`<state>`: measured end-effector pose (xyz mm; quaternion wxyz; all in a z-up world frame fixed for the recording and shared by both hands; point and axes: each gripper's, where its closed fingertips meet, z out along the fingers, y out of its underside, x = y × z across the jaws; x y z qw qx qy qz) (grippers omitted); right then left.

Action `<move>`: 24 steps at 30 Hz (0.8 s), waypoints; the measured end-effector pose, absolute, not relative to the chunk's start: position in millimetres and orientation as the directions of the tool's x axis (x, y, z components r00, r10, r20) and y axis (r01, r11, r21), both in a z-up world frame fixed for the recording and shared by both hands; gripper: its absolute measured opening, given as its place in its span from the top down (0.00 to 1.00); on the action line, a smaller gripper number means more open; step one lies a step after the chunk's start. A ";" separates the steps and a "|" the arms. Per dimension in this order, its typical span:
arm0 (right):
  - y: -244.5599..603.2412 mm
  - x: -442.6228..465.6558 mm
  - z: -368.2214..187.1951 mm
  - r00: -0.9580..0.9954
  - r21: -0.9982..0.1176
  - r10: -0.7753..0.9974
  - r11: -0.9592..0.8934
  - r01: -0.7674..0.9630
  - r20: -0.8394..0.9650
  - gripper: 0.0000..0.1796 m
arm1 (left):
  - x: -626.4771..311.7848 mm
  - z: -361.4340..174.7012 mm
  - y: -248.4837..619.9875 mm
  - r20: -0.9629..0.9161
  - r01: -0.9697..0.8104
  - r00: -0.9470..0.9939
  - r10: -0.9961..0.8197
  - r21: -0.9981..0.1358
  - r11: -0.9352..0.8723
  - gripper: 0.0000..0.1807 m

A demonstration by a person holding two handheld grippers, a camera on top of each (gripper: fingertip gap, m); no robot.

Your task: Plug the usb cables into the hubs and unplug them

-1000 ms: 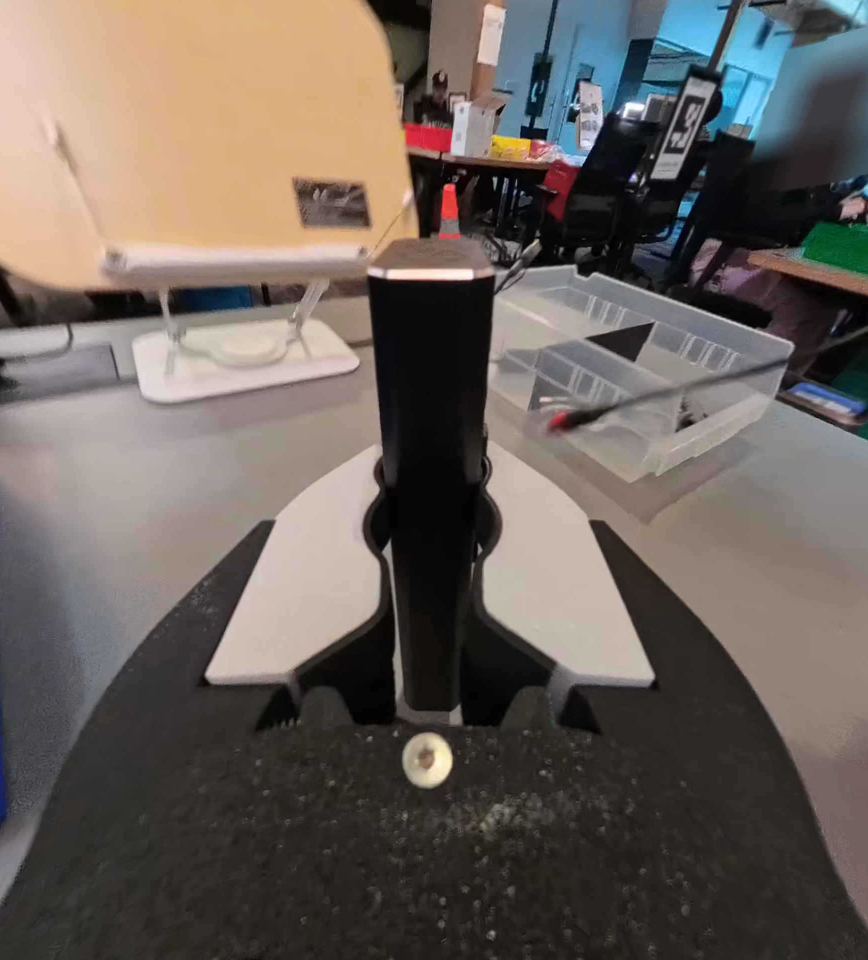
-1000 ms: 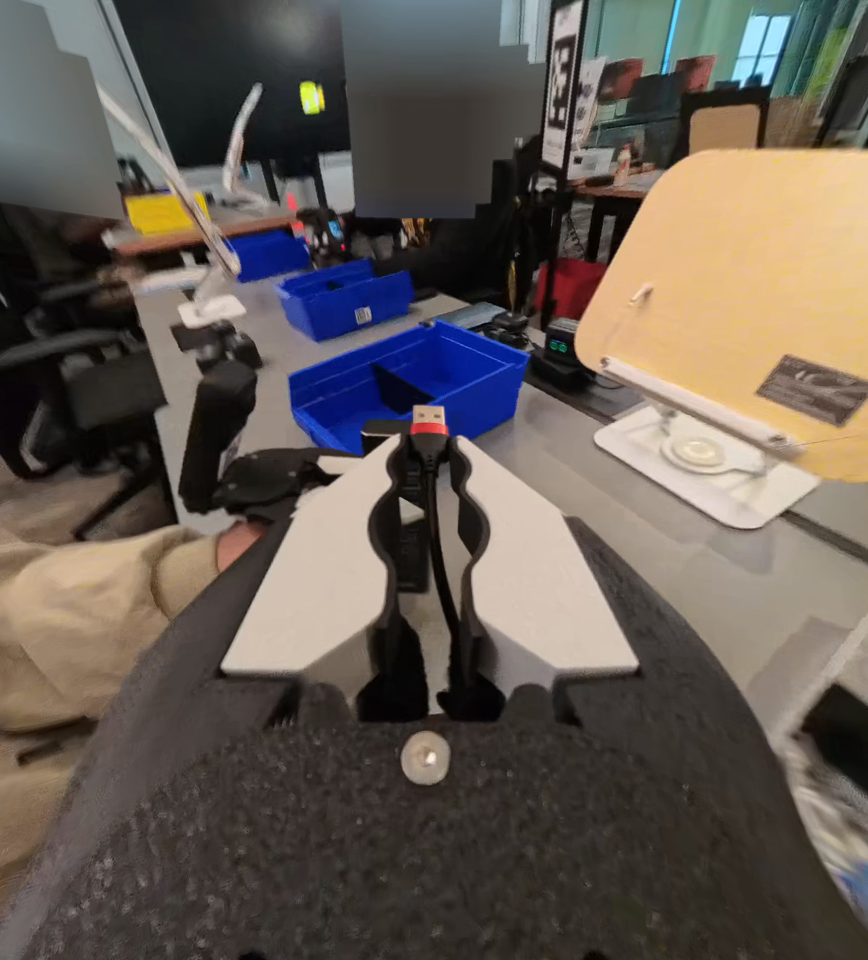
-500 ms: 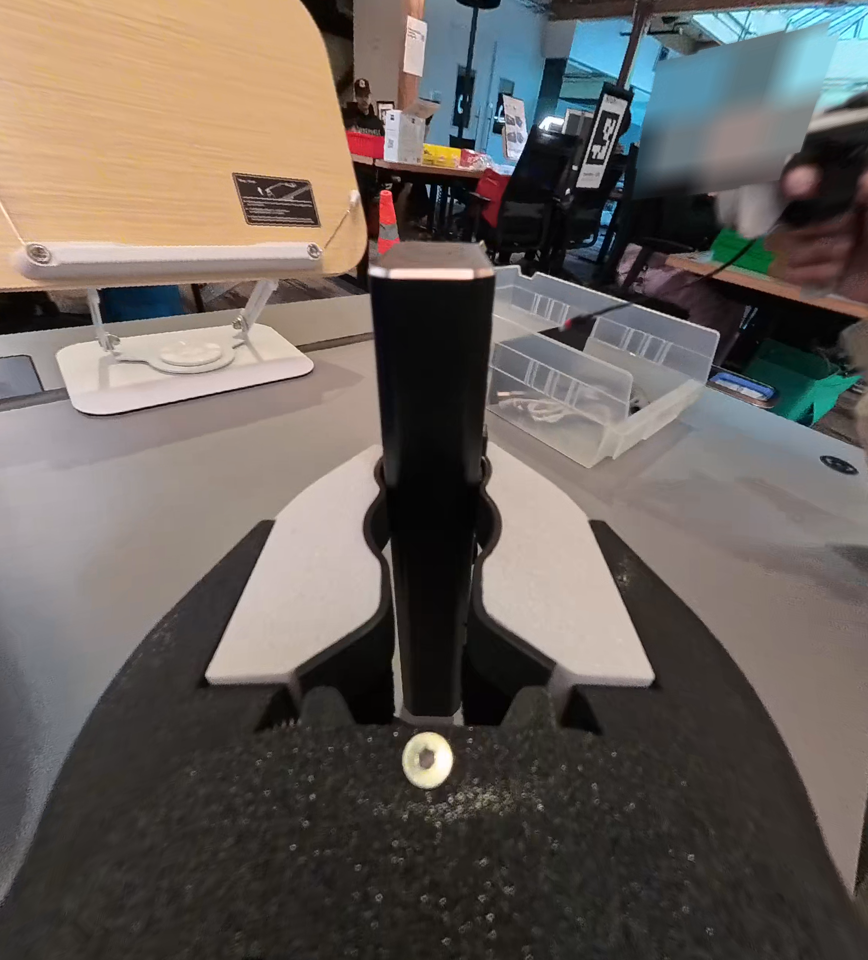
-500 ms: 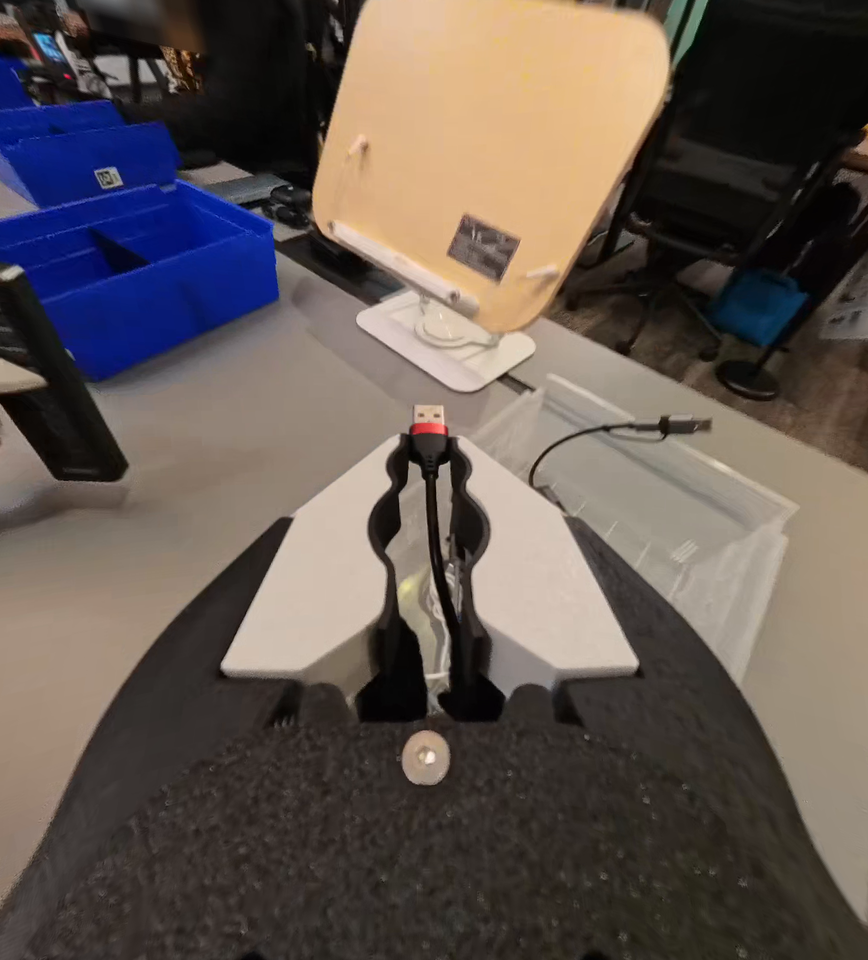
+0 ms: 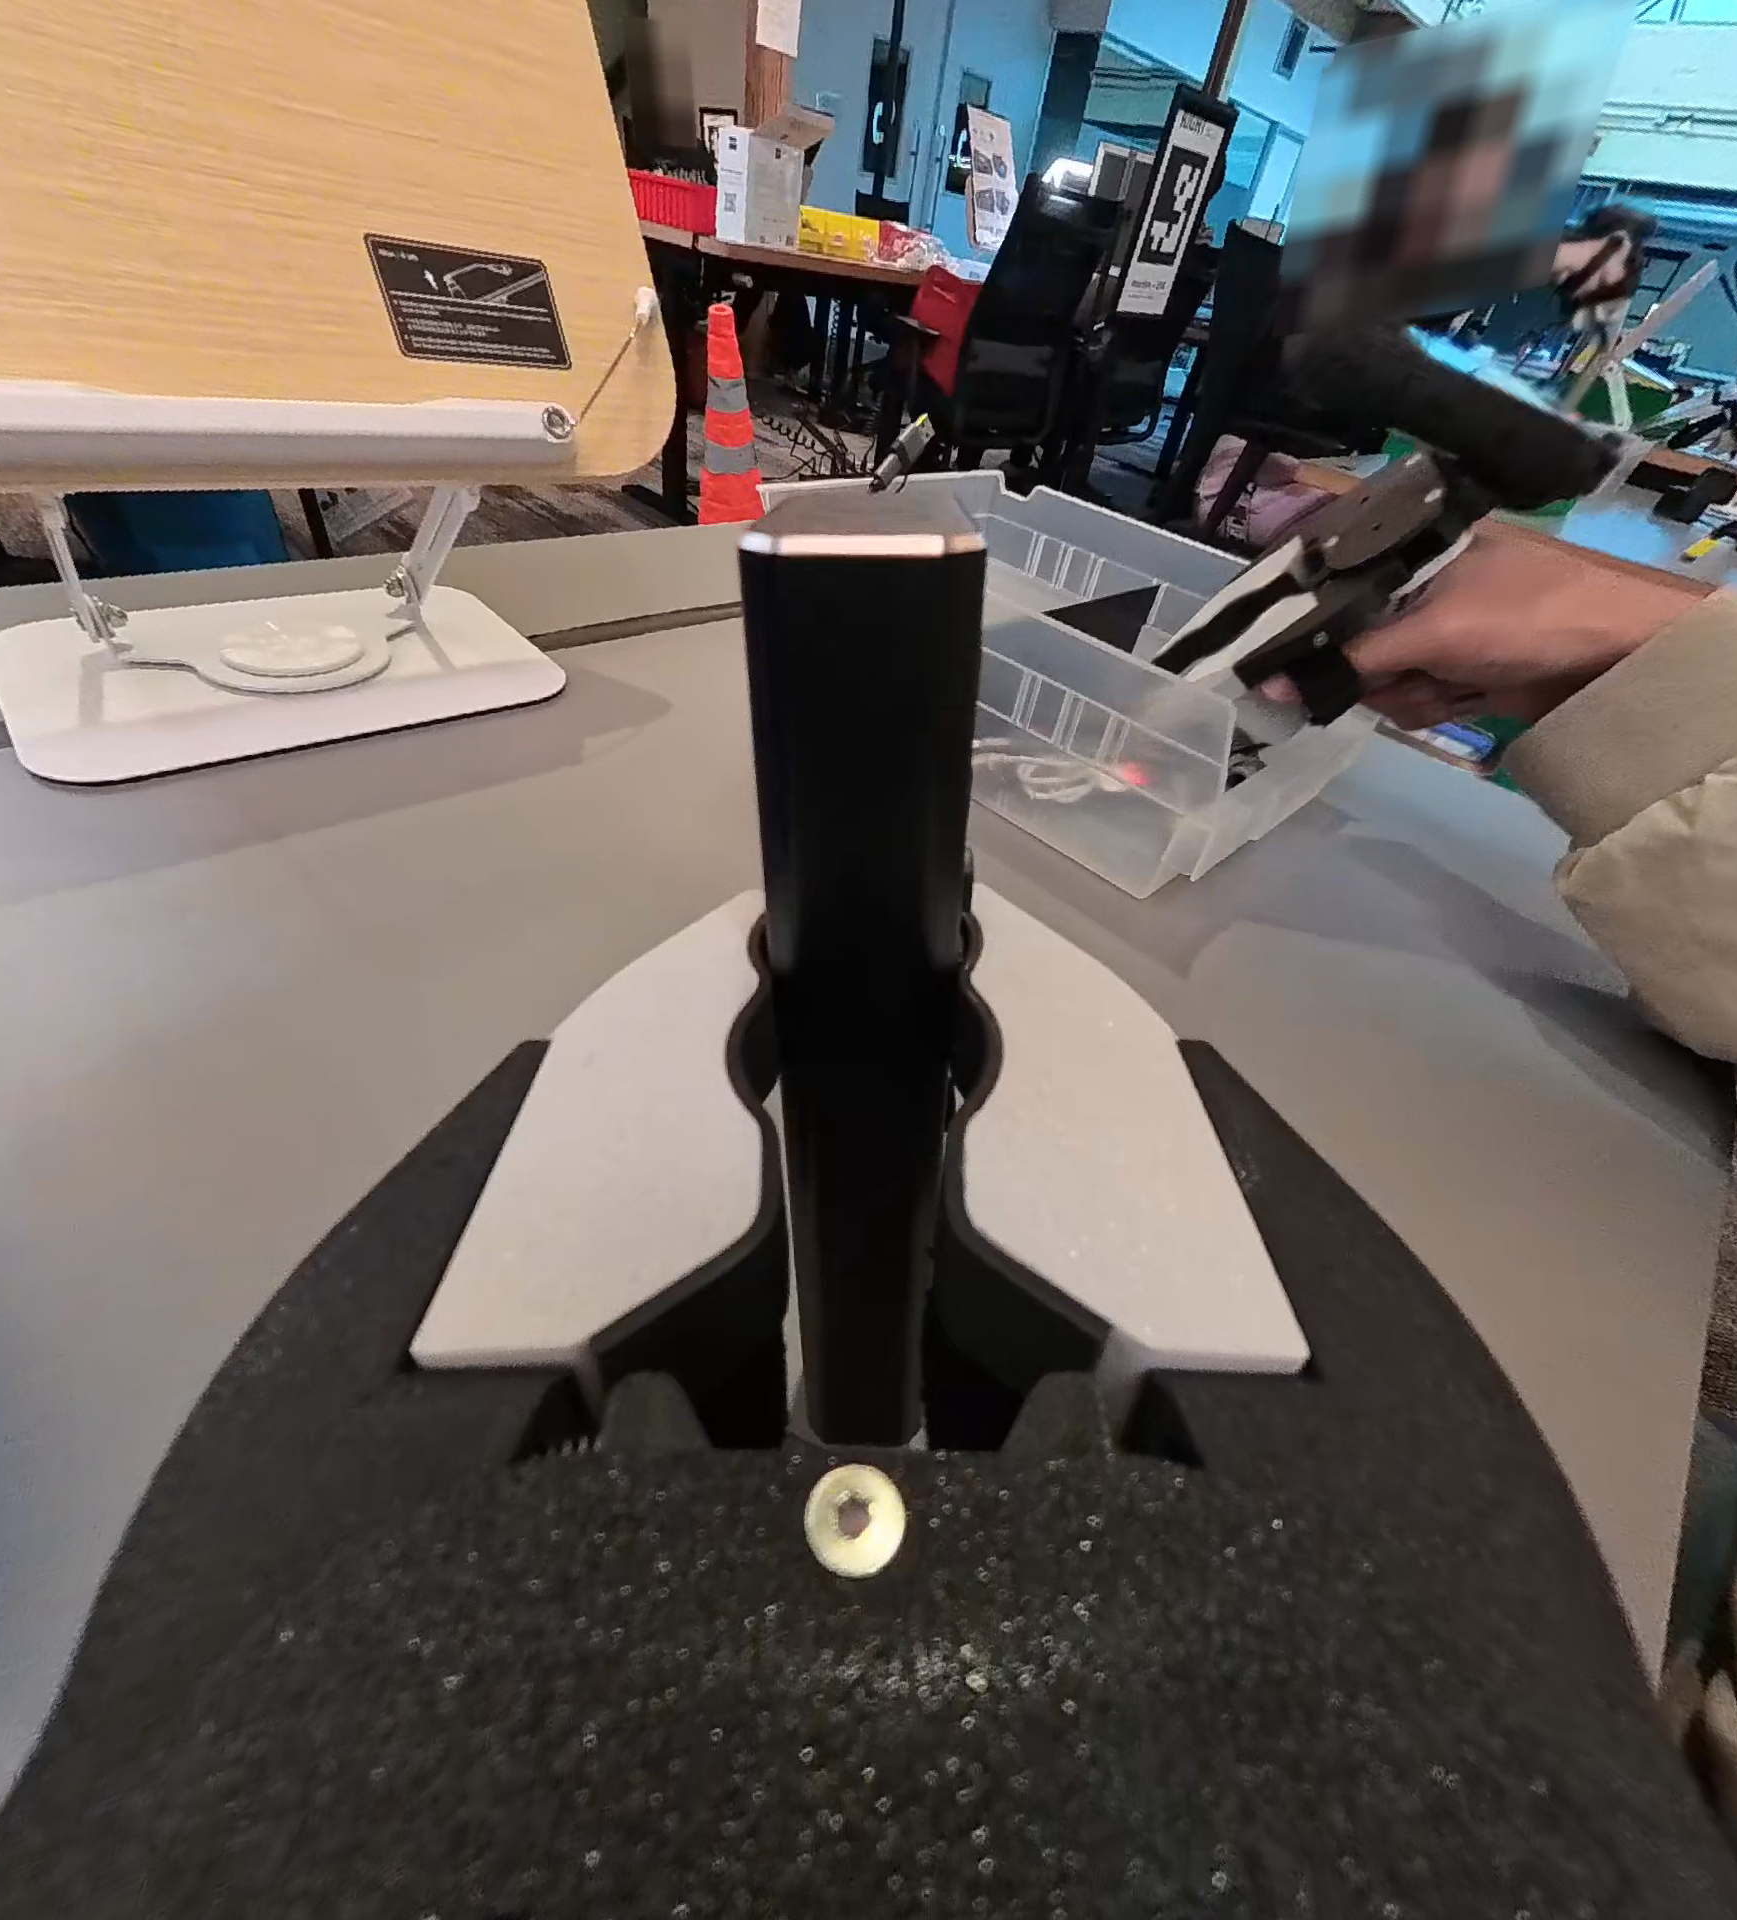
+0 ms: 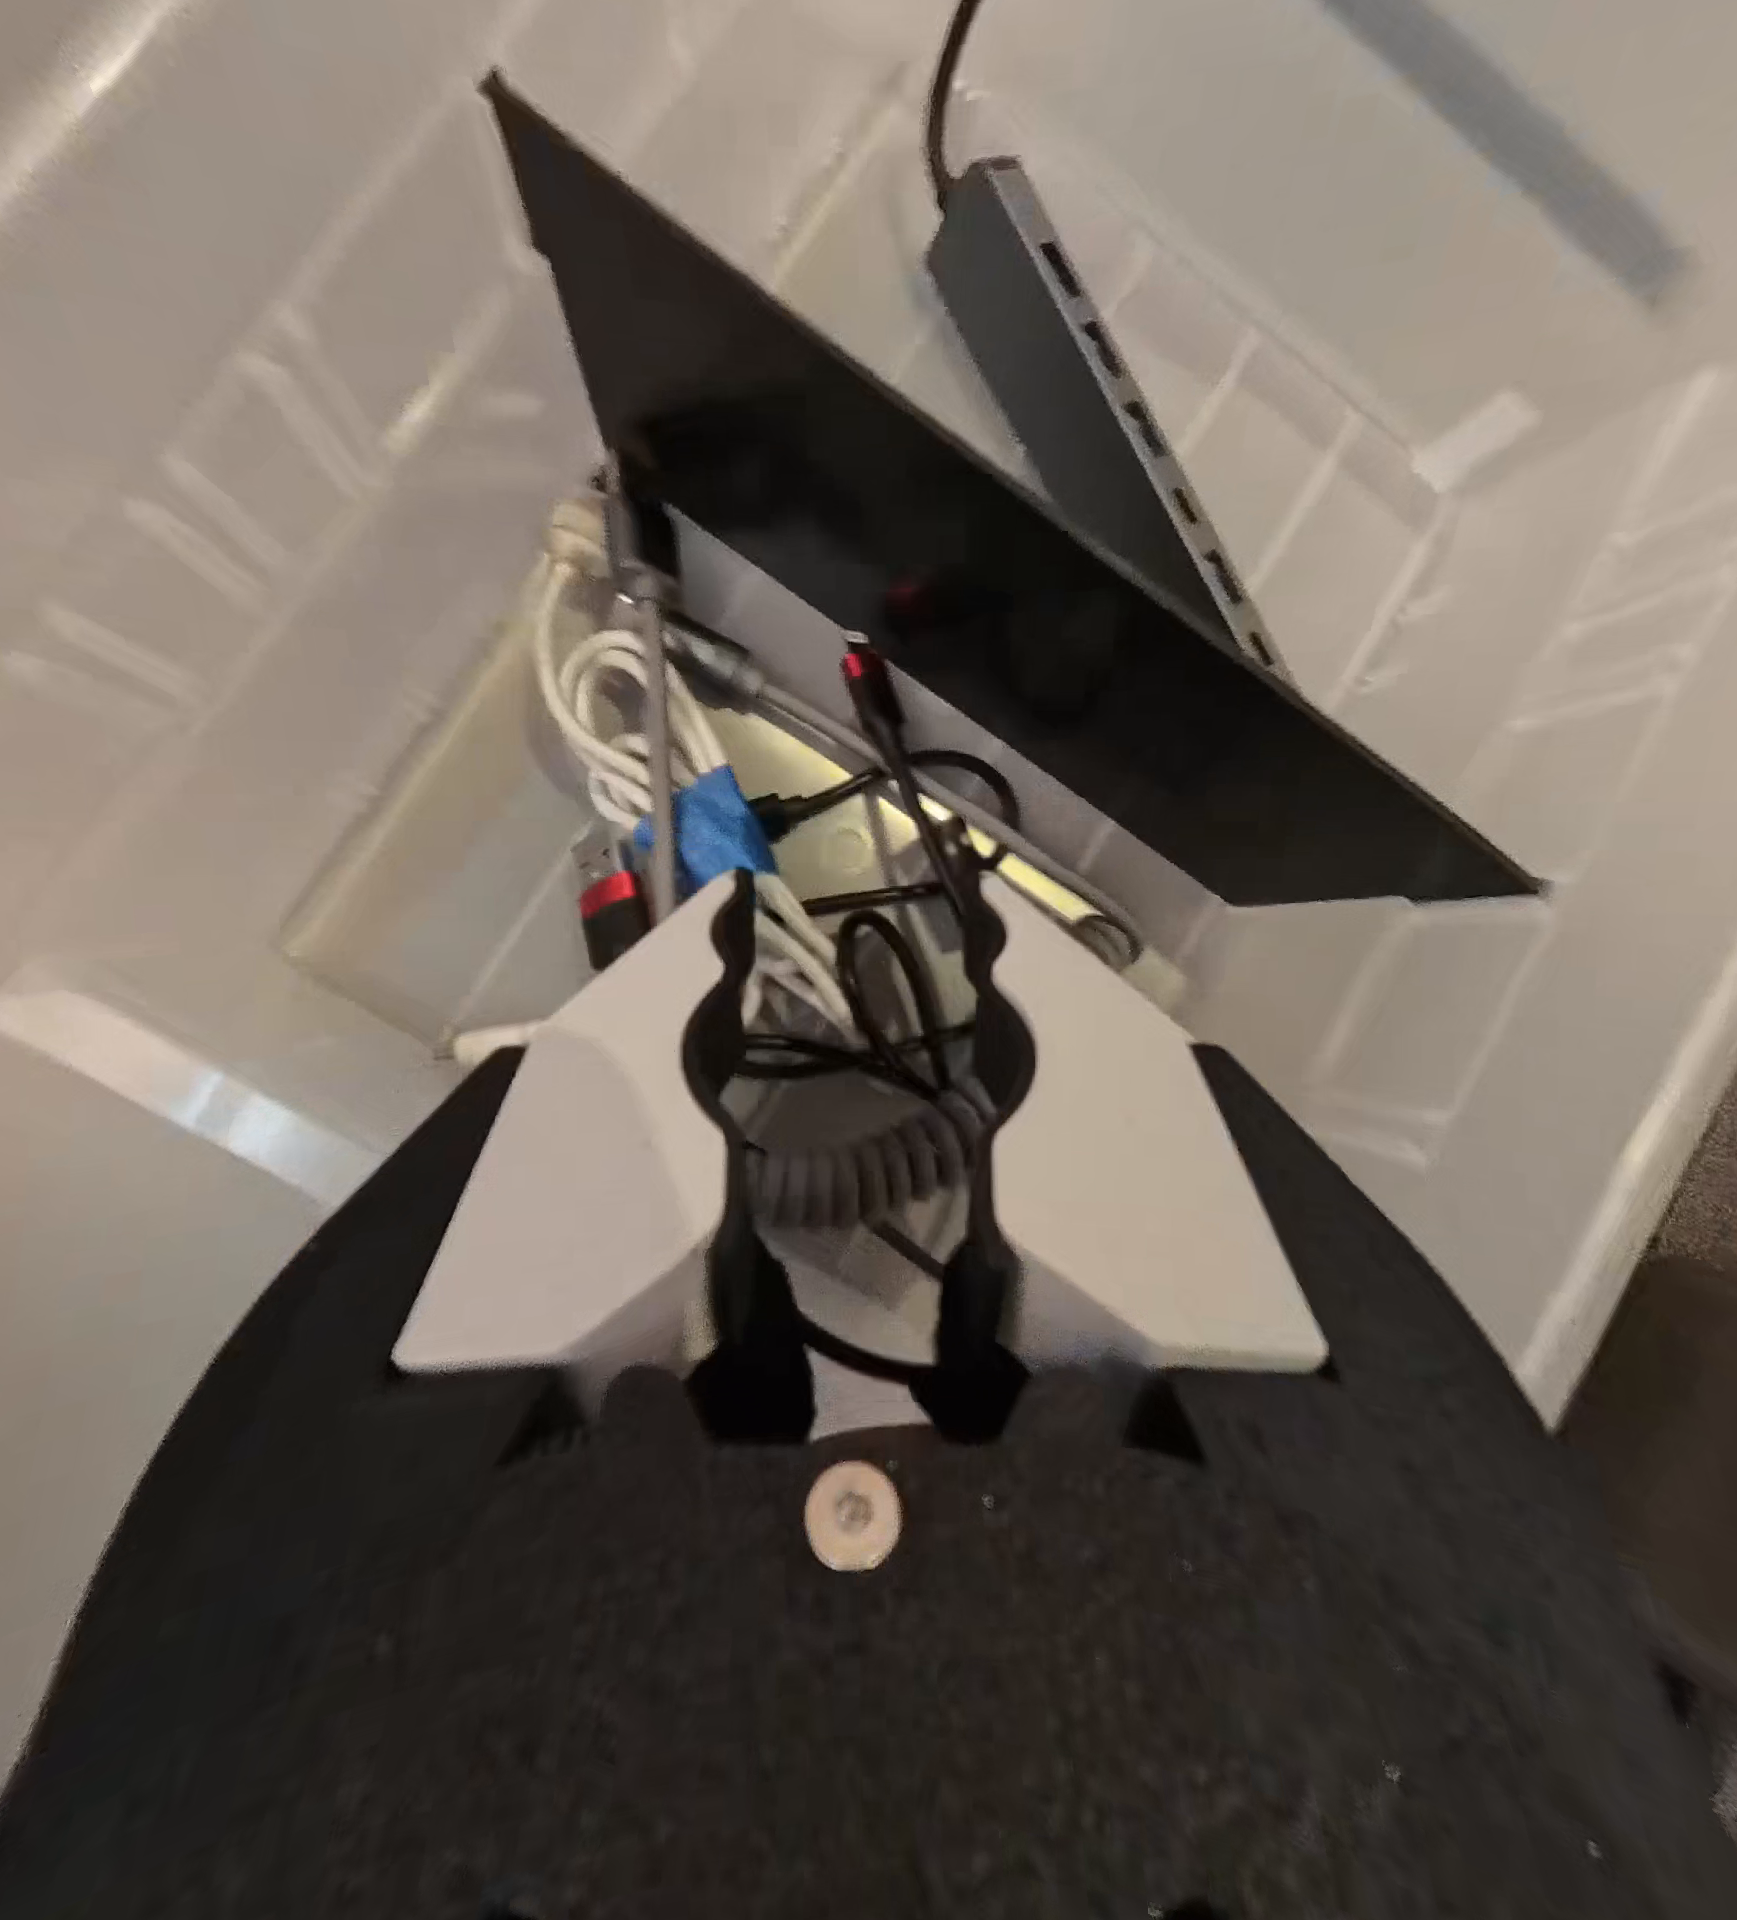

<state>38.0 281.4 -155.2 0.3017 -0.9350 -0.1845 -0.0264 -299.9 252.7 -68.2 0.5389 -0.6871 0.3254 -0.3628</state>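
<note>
My left gripper [image 5: 864,935] is shut on a black USB hub [image 5: 859,790] and holds it upright above the grey table. My right gripper [image 6: 859,894] is open and empty, pointing down into a clear plastic bin [image 6: 251,436]. The black cable with a red USB plug [image 6: 859,670] lies loose in the bin among white, grey and coiled cables [image 6: 625,717]. A grey hub [image 6: 1103,416] lies in the compartment beyond a black divider [image 6: 947,582]. The left wrist view shows the right gripper [image 5: 1191,655] over the bin [image 5: 1186,831].
A wooden tablet stand [image 5: 251,229] on a white base [image 5: 272,675] stands at the back left of the table [image 5: 324,987]. A person's hand and beige sleeve [image 5: 1695,821] are at the right. Chairs, tables and an orange cone [image 5: 729,426] stand behind. Spacing between my two grippers at the tips: around 35 centimetres.
My right gripper swung over the clear bin, tipped downward and opened, letting go of the red-plug cable, which now lies in the bin. My left gripper still holds the hub.
</note>
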 end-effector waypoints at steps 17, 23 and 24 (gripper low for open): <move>203.0 -276.6 -3.1 0.224 -0.930 0.919 -0.354 0.099 -0.326 0.70 | -271.2 -46.0 196.1 0.314 0.018 0.070 -0.947 -0.949 -0.313 0.84; 202.3 -300.1 -23.6 0.219 -0.930 0.928 -0.336 0.146 -0.301 0.83 | -266.0 -43.8 187.9 0.335 0.039 0.032 -0.942 -0.942 -0.333 0.84; 203.2 -297.9 -22.1 0.227 -0.935 0.931 -0.322 0.148 -0.285 0.85 | -267.7 -40.2 191.0 0.334 0.069 0.044 -0.941 -0.941 -0.331 0.82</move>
